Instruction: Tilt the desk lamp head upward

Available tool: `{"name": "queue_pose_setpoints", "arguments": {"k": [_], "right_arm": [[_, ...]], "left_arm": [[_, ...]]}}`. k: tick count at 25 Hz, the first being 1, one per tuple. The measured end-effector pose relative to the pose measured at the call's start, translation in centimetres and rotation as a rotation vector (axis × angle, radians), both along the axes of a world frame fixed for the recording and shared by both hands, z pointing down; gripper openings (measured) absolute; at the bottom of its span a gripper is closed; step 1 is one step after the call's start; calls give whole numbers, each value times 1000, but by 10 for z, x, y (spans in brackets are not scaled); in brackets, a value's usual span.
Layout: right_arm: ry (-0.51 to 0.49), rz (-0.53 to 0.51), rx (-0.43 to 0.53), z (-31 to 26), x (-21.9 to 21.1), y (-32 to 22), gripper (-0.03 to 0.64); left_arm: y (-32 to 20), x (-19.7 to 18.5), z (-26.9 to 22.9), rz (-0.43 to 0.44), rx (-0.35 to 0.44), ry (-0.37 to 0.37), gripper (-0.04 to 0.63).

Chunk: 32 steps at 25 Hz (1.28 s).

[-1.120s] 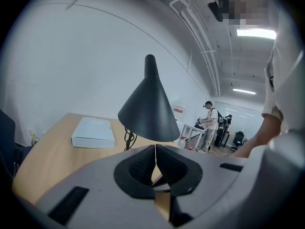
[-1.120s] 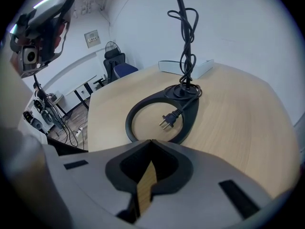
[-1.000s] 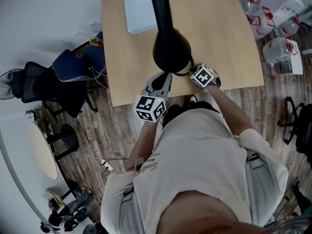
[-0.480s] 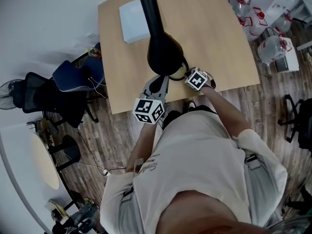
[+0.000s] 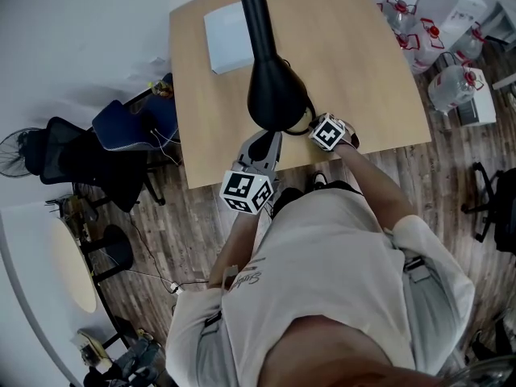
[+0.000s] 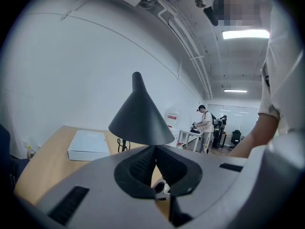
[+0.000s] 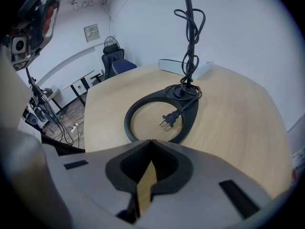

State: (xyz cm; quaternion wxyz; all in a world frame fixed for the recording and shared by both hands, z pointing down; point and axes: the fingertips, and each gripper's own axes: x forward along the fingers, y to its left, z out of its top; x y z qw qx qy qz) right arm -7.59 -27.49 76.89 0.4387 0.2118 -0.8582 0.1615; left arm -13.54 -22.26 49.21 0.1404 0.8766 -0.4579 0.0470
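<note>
The black desk lamp's cone head point(image 5: 274, 95) hangs over the wooden table's near edge, and its neck point(image 5: 256, 14) runs toward the far side. In the left gripper view the cone point(image 6: 140, 116) fills the space just above my left gripper point(image 6: 155, 148), which is shut with nothing between its jaws. Whether the jaws touch the rim, I cannot tell. My right gripper point(image 7: 151, 142) is shut and empty, low over the table in front of the lamp's ring base point(image 7: 138, 109). The plug point(image 7: 167, 120) lies inside the ring. From the head view the left gripper point(image 5: 266, 142) and right gripper point(image 5: 320, 126) flank the cone.
A white box point(image 5: 228, 27) lies at the table's point(image 5: 363, 71) far left. The lamp cord point(image 7: 190, 42) coils up the stem. Office chairs point(image 5: 105, 139) stand left of the table, water bottles point(image 5: 455, 83) on the floor at right. People work at a far desk point(image 6: 207, 125).
More of the lamp's neck shows in the head view than a second ago. My left gripper has drawn back slightly toward the person. The right gripper has stayed beside the cone.
</note>
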Motion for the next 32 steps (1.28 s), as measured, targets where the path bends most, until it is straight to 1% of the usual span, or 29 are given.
{"name": "queue_pose_setpoints", "arguments": {"k": [5, 10, 20, 26, 32], "right_arm": [[-10, 2, -8, 3, 1, 1, -5], [1, -11, 8, 3, 1, 0, -5], [0, 0, -11, 2, 0, 0, -5], [-2, 3, -4, 2, -1, 0, -5], [-1, 9, -21, 4, 1, -1, -5]], "left_arm": [[14, 0, -22, 14, 33, 20, 15], [25, 1, -42, 9, 69, 23, 15], [36, -1, -82, 23, 101, 17, 15], [41, -1, -101, 27, 109, 50, 15], [42, 0, -128, 28, 114, 75, 15]]}}
